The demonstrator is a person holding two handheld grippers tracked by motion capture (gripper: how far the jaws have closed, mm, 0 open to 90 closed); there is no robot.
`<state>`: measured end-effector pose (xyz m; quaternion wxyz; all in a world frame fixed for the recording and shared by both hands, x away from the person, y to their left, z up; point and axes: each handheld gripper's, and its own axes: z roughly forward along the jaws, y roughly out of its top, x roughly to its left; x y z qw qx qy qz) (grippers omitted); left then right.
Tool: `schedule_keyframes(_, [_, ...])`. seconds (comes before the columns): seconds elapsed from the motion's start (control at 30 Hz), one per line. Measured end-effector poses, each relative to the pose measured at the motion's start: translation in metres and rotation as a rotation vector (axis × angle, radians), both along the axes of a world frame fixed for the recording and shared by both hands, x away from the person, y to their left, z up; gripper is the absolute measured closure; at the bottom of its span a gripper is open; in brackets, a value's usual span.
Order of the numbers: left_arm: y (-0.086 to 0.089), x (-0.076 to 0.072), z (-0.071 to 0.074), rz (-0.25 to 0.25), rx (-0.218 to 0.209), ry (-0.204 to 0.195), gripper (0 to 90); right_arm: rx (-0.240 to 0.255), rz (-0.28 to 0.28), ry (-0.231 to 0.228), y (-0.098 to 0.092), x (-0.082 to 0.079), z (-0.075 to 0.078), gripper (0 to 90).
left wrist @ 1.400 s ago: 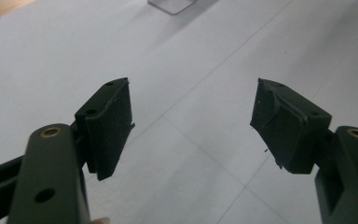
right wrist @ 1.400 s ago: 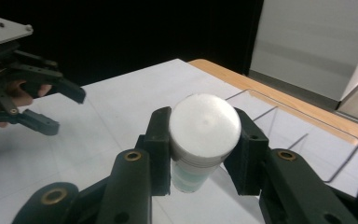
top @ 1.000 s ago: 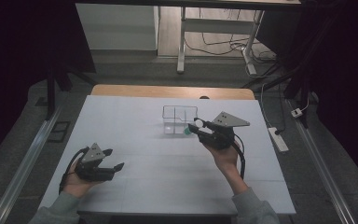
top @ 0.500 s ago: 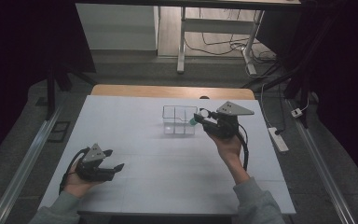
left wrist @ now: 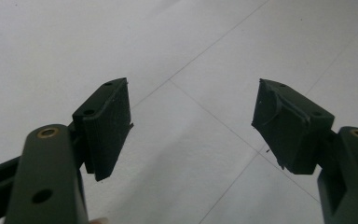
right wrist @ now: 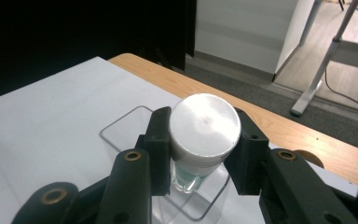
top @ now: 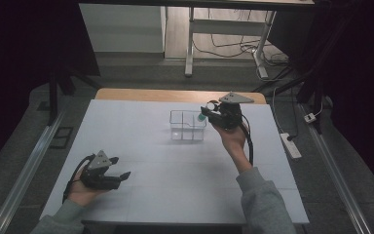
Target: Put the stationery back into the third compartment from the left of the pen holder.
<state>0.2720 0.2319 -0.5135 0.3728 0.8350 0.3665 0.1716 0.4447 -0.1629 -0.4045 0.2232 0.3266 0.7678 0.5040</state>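
A small clear bottle with a white cap and greenish contents is clamped between the jaws of my right gripper. In the high view that right gripper holds the bottle just above the right end of a clear plastic box with compartments, at the far middle of the white table. The box's rim lies directly under the bottle. My left gripper rests low at the front left, held in a hand; its jaws stand wide apart over bare table, nothing between its pads.
A bare wooden strip runs along the table's far edge. Beyond it stand a desk frame's legs and floor cables. A white power strip lies off the table's right side. Metal rails flank the table.
My right gripper has carried the bottle up and away from me, from beside the box's near right corner to above its right end. The left gripper has stayed put.
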Motion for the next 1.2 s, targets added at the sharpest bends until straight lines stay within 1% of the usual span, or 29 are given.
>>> schedule_keyframes(0.13, [-0.001, 0.0, -0.001, -0.004, 0.003, 0.006, 27.1, -0.019, -0.027, 0.024, 0.004, 0.012, -0.005, 63.0])
schedule_keyframes(0.2, [-0.002, 0.001, -0.002, -0.006, 0.004, 0.009, 27.2, -0.031, -0.037, 0.037, 0.005, 0.017, -0.008, 63.0])
schedule_keyframes(0.3, [-0.002, 0.001, -0.002, -0.009, 0.007, 0.011, 27.1, -0.038, -0.05, 0.056, 0.006, 0.021, -0.014, 62.2])
schedule_keyframes(0.33, [-0.002, 0.001, -0.002, -0.009, 0.007, 0.012, 27.1, -0.043, -0.053, 0.064, 0.006, 0.023, -0.015, 60.0])
schedule_keyframes(0.37, [-0.002, 0.001, -0.002, -0.01, 0.008, 0.012, 27.0, -0.038, -0.059, 0.07, 0.006, 0.023, -0.016, 54.4])
schedule_keyframes(0.47, [-0.002, 0.001, -0.002, -0.009, 0.008, 0.012, 27.0, -0.001, -0.065, 0.078, 0.003, 0.021, -0.015, 45.7])
schedule_keyframes(0.57, [-0.002, 0.001, -0.003, -0.01, 0.008, 0.012, 27.0, 0.0, -0.05, 0.066, -0.002, 0.013, -0.013, 42.7])
schedule_keyframes(0.67, [-0.002, 0.001, -0.003, -0.012, 0.011, 0.015, 27.0, 0.004, -0.03, 0.053, -0.007, 0.003, -0.013, 41.7])
schedule_keyframes(0.83, [-0.002, 0.001, -0.003, -0.008, 0.009, 0.015, 27.0, -0.019, 0.004, 0.045, -0.018, -0.016, -0.018, 41.2])
schedule_keyframes(0.93, [-0.003, 0.001, -0.003, -0.006, 0.01, 0.016, 27.0, -0.031, 0.021, 0.051, -0.024, -0.028, -0.022, 41.1])
schedule_keyframes(1.07, [-0.002, 0.001, -0.002, -0.006, 0.009, 0.015, 27.0, -0.034, 0.039, 0.063, -0.034, -0.043, -0.029, 41.2])
schedule_keyframes(1.13, [-0.002, 0.001, -0.002, -0.005, 0.008, 0.015, 27.0, -0.055, 0.051, 0.07, -0.04, -0.052, -0.034, 41.2])
schedule_keyframes(1.2, [-0.002, 0.001, -0.002, -0.006, 0.009, 0.016, 27.0, -0.066, 0.054, 0.076, -0.047, -0.061, -0.038, 41.1])
